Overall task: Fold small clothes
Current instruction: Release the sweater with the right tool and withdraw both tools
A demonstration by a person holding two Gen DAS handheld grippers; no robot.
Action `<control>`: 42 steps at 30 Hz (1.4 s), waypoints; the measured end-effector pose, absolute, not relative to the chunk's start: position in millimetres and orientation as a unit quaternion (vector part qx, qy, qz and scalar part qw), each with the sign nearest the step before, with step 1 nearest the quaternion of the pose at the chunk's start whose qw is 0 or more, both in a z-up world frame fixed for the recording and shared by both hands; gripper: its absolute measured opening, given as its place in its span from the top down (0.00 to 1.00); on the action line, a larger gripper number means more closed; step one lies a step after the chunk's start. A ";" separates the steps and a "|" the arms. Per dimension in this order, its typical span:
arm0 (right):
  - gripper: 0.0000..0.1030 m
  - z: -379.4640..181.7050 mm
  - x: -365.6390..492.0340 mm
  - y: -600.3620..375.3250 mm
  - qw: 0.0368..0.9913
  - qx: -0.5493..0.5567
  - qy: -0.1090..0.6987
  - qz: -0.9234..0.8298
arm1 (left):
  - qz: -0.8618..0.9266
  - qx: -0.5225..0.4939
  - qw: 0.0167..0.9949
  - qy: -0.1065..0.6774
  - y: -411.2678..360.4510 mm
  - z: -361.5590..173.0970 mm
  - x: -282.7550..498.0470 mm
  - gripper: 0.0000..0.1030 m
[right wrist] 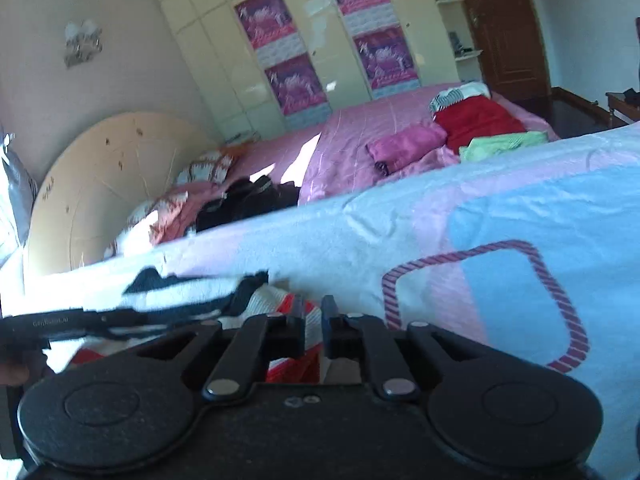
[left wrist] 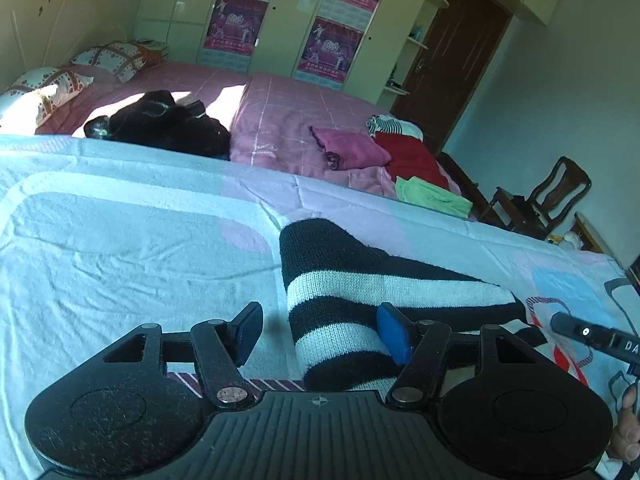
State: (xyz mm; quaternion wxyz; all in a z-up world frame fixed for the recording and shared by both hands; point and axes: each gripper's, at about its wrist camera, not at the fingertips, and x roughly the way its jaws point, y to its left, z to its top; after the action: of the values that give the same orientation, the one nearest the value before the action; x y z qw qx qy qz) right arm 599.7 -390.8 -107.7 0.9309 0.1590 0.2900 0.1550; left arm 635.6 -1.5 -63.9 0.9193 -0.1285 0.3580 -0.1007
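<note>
A black-and-white striped knit garment [left wrist: 360, 280] lies on the pale blue and pink sheet [left wrist: 120, 248], folded into a thick band. My left gripper [left wrist: 319, 314] straddles the band's near end and stands open. Its blue right pad [left wrist: 394, 338] touches the knit, while the black left pad [left wrist: 248, 330] stays clear of it. In the right wrist view the same garment [right wrist: 188, 296] is blurred, with a red-and-white striped part [right wrist: 280, 300] at its near end. My right gripper [right wrist: 313, 310] is shut on that red-and-white part. Its body [left wrist: 592, 336] shows at the right edge of the left wrist view.
Beyond the sheet lies a pink quilt [left wrist: 288, 120] with a black clothing heap [left wrist: 168, 124] and folded magenta [left wrist: 352, 148], red [left wrist: 416, 160] and green [left wrist: 432, 196] pieces. Pillows [left wrist: 108, 58], a wardrobe [left wrist: 280, 12], a brown door [left wrist: 460, 52] and a wooden chair [left wrist: 556, 192] stand behind.
</note>
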 end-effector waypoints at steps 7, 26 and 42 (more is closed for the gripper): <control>0.80 -97.8 557.9 -408.5 0.915 0.193 0.276 0.223 | -0.157 -0.144 0.916 0.341 0.8 -48.0 579.2 0.38; 0.82 -98.3 477.0 -355.2 0.920 0.056 0.300 0.246 | -0.156 -0.153 0.904 0.366 13.0 -60.9 508.0 0.24; 0.83 -118.2 441.8 -363.2 0.920 0.035 0.327 0.212 | -0.155 -0.125 0.903 0.380 6.6 -74.8 452.4 0.24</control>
State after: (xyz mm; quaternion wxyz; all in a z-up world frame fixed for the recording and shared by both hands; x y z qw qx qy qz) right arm 441.8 -363.2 -118.2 0.9203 0.0347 0.3269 0.2121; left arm 452.4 6.6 -74.8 0.9030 -0.1253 0.3803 -0.1554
